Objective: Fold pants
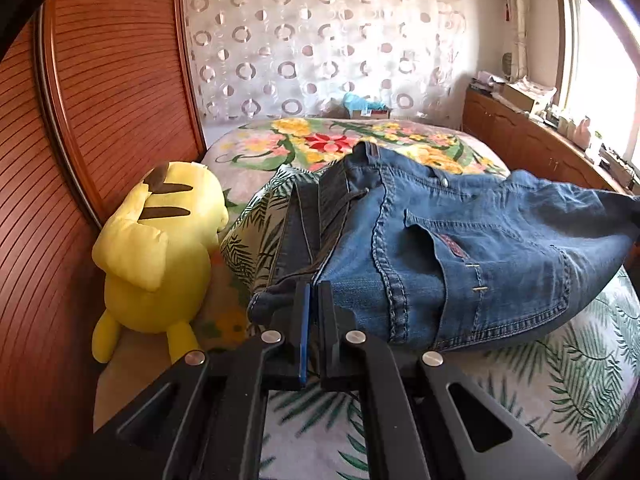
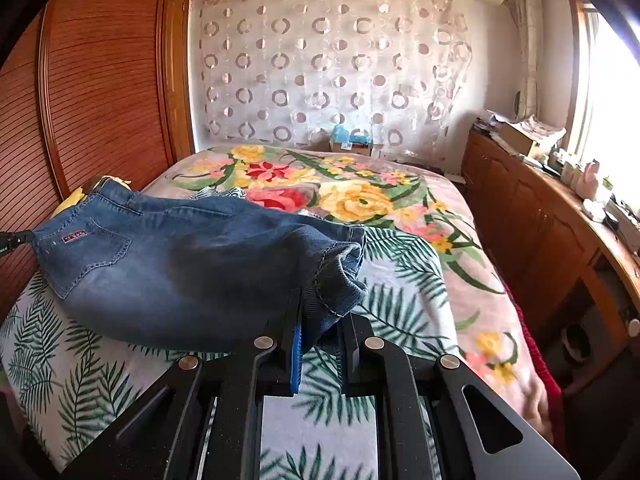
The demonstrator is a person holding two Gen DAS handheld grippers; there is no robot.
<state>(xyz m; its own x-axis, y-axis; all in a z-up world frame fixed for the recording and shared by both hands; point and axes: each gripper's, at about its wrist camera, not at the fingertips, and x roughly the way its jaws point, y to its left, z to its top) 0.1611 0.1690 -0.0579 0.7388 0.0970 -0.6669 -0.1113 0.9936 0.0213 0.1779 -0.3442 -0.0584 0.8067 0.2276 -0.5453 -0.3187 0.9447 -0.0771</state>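
Observation:
Blue denim pants [image 1: 460, 248] hang folded lengthwise in the air just above the bed, stretched between my two grippers. In the left wrist view my left gripper [image 1: 314, 292] is shut on the waistband end, beside the back pocket with its small red label. In the right wrist view my right gripper [image 2: 320, 308] is shut on the bunched leg hems of the pants [image 2: 180, 264], denim pinched between its pads. The tip of the left gripper [image 2: 16, 238] shows at the far left edge, at the waist end.
A leaf-print blanket [image 2: 400, 280] lies under the pants on a floral bedspread [image 2: 360, 196]. A yellow plush toy [image 1: 160, 248] lies by the wooden wardrobe [image 1: 100, 100] on the left. A cluttered wooden cabinet [image 2: 520, 208] runs along the right under the window.

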